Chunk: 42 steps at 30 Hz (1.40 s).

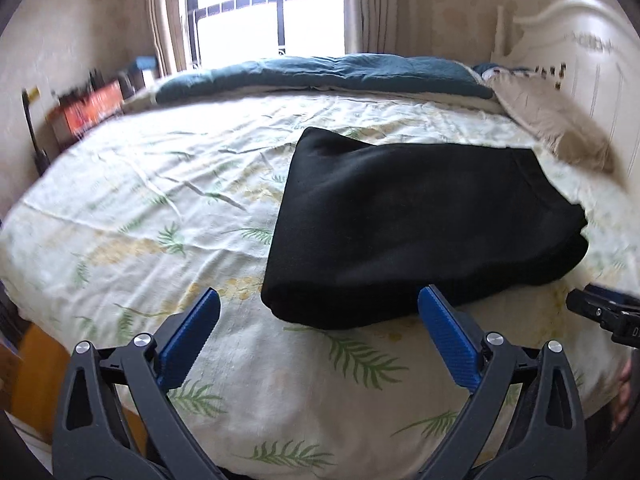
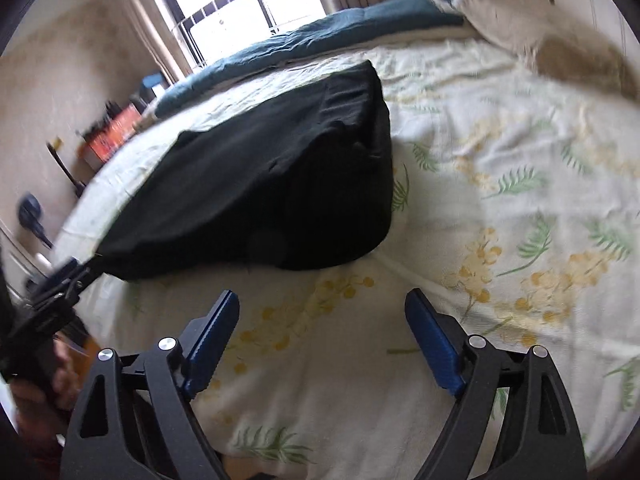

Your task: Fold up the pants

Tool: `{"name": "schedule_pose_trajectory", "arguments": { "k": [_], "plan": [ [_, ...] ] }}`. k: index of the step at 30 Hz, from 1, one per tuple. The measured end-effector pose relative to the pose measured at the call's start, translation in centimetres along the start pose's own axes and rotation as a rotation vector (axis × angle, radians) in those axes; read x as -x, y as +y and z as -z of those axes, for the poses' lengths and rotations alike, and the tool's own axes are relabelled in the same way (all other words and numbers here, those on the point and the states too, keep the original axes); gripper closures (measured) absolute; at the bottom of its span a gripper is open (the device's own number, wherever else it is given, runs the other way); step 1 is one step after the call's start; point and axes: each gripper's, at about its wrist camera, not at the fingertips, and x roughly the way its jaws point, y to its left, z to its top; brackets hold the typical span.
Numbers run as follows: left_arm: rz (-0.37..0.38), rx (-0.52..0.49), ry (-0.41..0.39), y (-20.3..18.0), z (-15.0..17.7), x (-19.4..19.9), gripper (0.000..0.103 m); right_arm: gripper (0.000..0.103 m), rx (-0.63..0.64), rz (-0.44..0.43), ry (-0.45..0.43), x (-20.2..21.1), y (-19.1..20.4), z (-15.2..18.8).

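The black pants (image 1: 416, 224) lie folded in a compact rectangle on the floral bedsheet (image 1: 160, 208). My left gripper (image 1: 320, 304) is open and empty, its blue fingers just short of the bundle's near edge. The right gripper's body (image 1: 604, 314) shows at the right edge of the left wrist view. In the right wrist view the pants (image 2: 272, 184) lie ahead to the left. My right gripper (image 2: 324, 308) is open and empty over bare sheet (image 2: 500, 160), a little short of the bundle. The left gripper's body (image 2: 52, 292) shows at far left.
A dark teal duvet (image 1: 320, 74) is bunched along the far side of the bed below the barred window (image 1: 268, 12). A beige pillow (image 1: 556, 124) and white headboard (image 1: 592, 60) are at right. A cluttered nightstand (image 1: 88, 108) stands at far left.
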Motion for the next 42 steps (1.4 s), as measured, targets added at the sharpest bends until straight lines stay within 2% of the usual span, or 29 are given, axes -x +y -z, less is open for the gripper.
{"name": "schedule_pose_trajectory", "arguments": {
  "k": [4,16,42],
  "plan": [
    [-0.024,-0.026,-0.028,-1.3,0.0,1.0,0.004,0.018,0.029,0.023,-0.014,0.1,1.1,0.1],
    [0.014,0.016,0.051,-2.1,0.4,0.4,0.004,0.018,0.014,-0.004,0.001,0.1,1.4,0.6],
    [0.042,0.052,0.103,-1.9,0.9,-0.6,0.004,0.018,0.037,0.010,0.016,-0.3,2.4,1.1]
  ]
}}
